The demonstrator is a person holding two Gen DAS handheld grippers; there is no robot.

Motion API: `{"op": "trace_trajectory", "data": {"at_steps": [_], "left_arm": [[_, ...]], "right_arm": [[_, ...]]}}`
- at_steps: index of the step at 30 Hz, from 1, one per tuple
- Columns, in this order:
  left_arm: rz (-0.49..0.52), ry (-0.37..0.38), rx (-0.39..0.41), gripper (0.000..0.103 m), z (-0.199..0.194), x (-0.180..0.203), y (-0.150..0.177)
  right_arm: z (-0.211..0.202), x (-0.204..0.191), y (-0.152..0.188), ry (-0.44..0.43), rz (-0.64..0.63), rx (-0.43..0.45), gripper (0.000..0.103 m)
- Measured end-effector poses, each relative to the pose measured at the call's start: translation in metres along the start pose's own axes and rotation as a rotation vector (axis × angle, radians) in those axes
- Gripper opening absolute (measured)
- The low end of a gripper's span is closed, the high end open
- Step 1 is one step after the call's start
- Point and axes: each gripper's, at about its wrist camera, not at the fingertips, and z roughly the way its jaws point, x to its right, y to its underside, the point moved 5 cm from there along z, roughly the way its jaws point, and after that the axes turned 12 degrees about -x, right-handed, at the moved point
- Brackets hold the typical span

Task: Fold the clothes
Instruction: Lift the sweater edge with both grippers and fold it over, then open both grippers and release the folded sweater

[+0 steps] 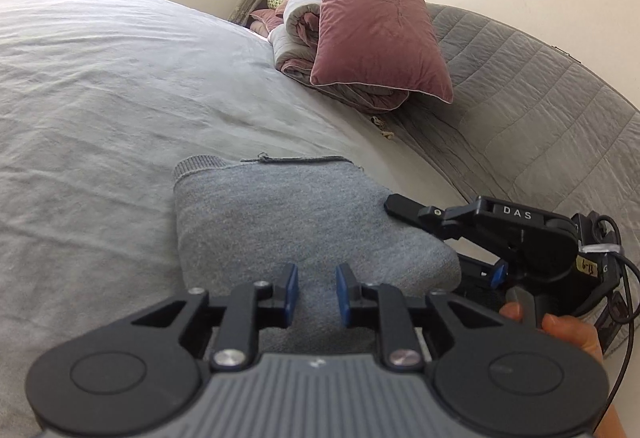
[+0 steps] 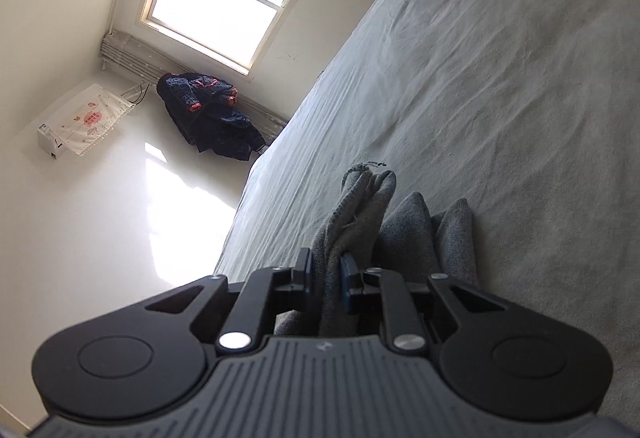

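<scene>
Sweater (image 1: pixel 304 222) on bed (image 1: pixel 100 85), pink pillow (image 1: pixel 372 25) beyond; right hand-held gripper (image 2: pixel 326 276) clamps it, left hand-held gripper (image 1: pixel 317 292) parted.

The sheet (image 1: pixel 100 77) lies bare to the left of and beyond the sweater (image 1: pixel 288 222), giving wide room there. To the right, the right gripper (image 2: pixel 325 278) crowds the sweater's edge, with its cable (image 1: pixel 624 278) trailing behind. Farther right, the quilted headboard (image 1: pixel 540 117) closes that side. A pillow (image 1: pixel 376 29) leans on a folded quilt (image 1: pixel 296 37) at the far corner. Small bits (image 1: pixel 382 127) near the headboard are perhaps debris.
</scene>
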Motion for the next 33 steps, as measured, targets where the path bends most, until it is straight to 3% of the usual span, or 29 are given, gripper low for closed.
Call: {"op": "trace_trajectory", "data": {"at_steps": [10, 11, 14, 18, 24, 30, 33], "left_arm": [[0.158, -0.003, -0.087, 0.032, 0.024, 0.020, 0.022], [0.168, -0.001, -0.085, 0.033, 0.023, 0.021, 0.021], [0.186, 0.013, -0.072, 0.037, 0.016, 0.023, 0.017], [0.180, 0.010, -0.020, 0.039, 0.005, 0.019, 0.002], [0.177, -0.057, 0.017, 0.040, 0.012, -0.001, -0.036], [0.266, -0.023, -0.079, 0.035, 0.060, -0.001, -0.068], [0.270, -0.012, -0.124, 0.032, 0.085, -0.004, -0.078]], "right_arm": [[-0.015, 0.041, 0.019, 0.109, 0.044, -0.061, 0.022], [-0.017, 0.042, 0.020, 0.103, 0.049, -0.062, 0.026], [-0.025, 0.040, 0.019, 0.088, 0.045, -0.053, 0.054], [-0.036, 0.030, 0.015, 0.078, -0.007, -0.017, 0.057], [-0.022, -0.004, 0.021, 0.190, -0.248, 0.042, 0.057], [0.004, -0.024, 0.037, 0.305, -0.524, 0.064, 0.058], [0.019, -0.015, 0.039, 0.365, -0.582, 0.047, 0.056]]}}
